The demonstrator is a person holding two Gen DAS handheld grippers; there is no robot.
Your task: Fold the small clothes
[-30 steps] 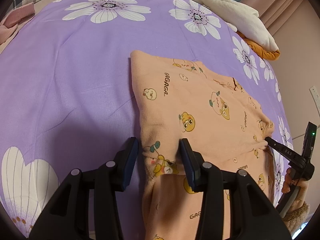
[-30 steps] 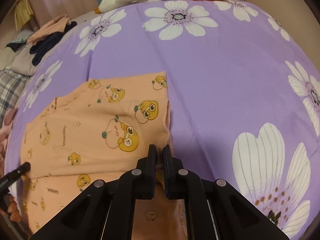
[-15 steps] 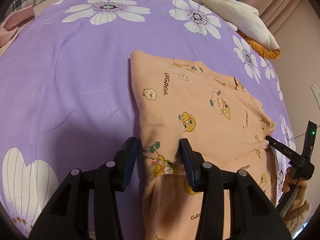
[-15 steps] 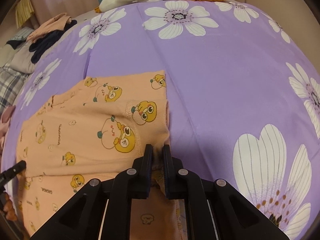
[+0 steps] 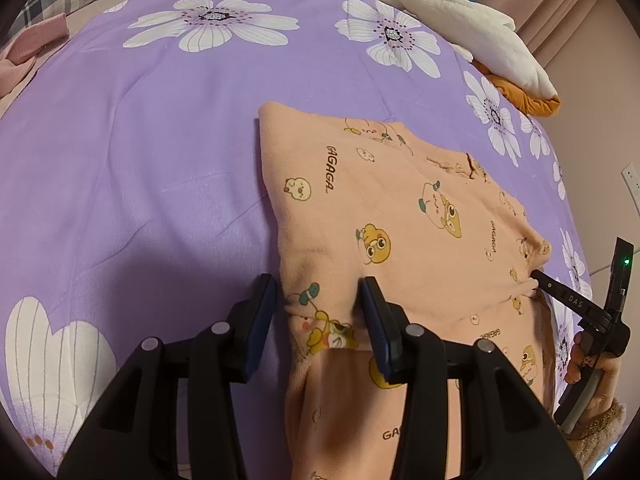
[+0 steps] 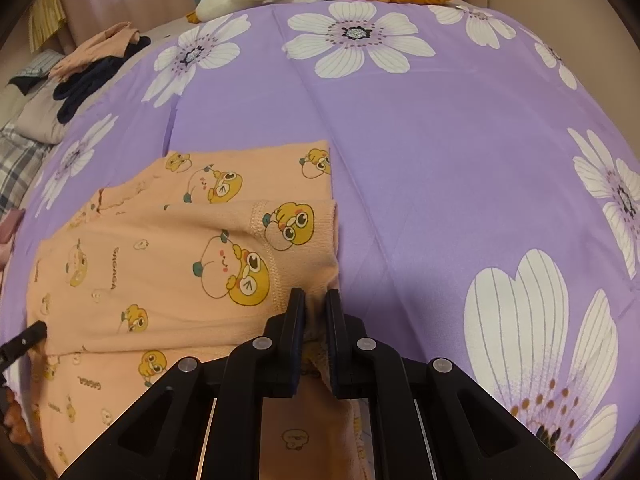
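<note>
A small peach garment [image 5: 400,216] printed with cartoon ducks lies folded on the purple flowered bedsheet [image 5: 140,140]. My left gripper [image 5: 318,312] is open, its jaws either side of the garment's near left corner, not closed on it. My right gripper [image 6: 316,312] is shut on the garment's [image 6: 168,264] right edge, cloth pinched between the fingers. It also shows at the right of the left wrist view [image 5: 538,278], holding the cloth's far edge. The left gripper's tip [image 6: 28,336] shows at the left of the right wrist view.
A white and orange pile of cloth [image 5: 480,40] lies at the far edge of the bed. Pink and plaid clothes [image 5: 32,40] lie at the far left. Peach, dark and grey clothes [image 6: 80,68] are heaped beyond the sheet. A wall socket [image 5: 632,176] is at the right.
My right gripper has carried the garment's edge a little further over the lower layer. My left gripper has stayed open at the near corner.
</note>
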